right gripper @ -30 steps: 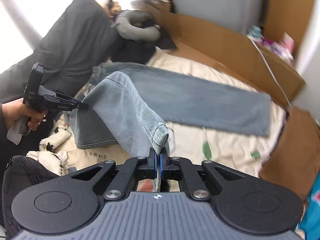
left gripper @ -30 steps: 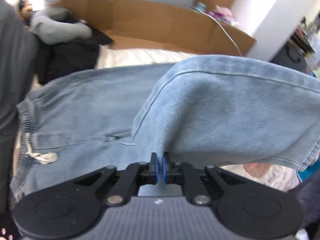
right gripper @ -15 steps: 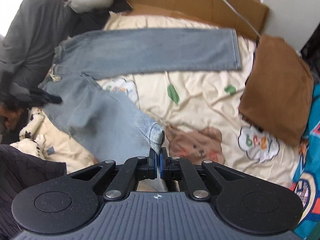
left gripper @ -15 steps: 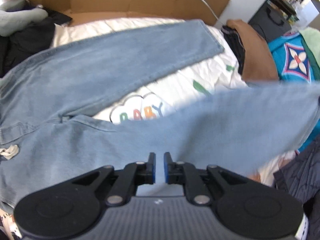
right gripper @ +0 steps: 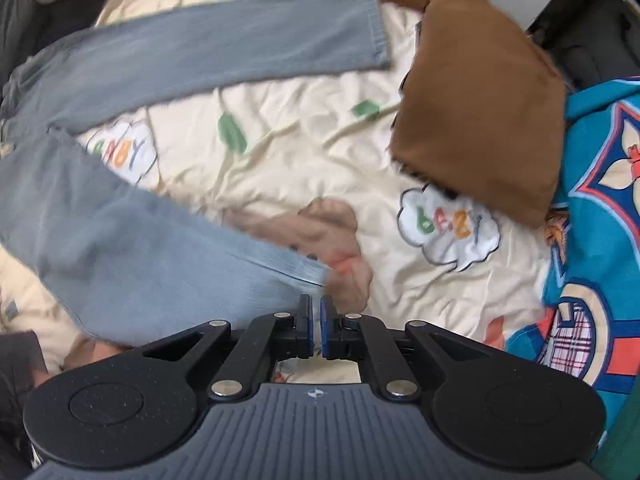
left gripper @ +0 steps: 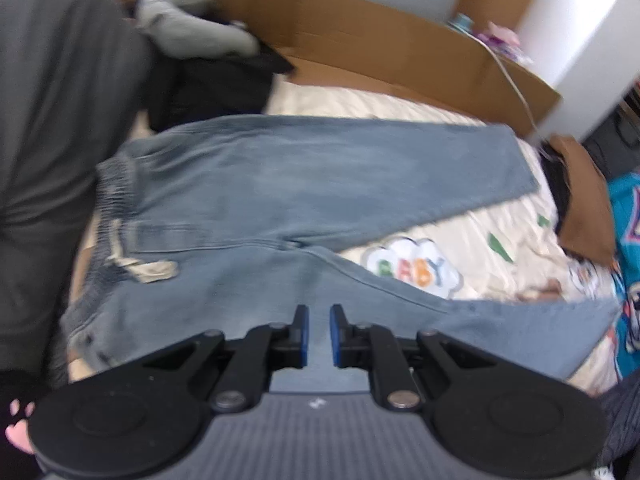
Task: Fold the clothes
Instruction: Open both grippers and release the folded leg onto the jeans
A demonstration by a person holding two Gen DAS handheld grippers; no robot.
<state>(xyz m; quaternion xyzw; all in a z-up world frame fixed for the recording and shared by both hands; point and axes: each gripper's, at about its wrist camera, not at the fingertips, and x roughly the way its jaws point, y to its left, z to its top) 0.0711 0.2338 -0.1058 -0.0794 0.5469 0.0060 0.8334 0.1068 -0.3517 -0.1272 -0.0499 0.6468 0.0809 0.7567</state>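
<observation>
Over spread jeans [left gripper: 280, 184], parted left tool [left gripper: 319, 340]

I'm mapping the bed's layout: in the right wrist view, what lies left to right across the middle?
Jeans leg → green leaf print → bear print → brown cushion → blue patterned blanket.

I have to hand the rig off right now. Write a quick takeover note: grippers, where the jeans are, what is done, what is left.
Left gripper: open, empty, over the jeans near the seat.
Right gripper: narrow gap between its pads, nothing visibly held, beside the near leg's hem.
Jeans lie flat on the cream quilt, legs spread in a V, waistband to the left.
Done: jeans spread out.
Left: every fold; probably bring one leg onto the other first.
</observation>
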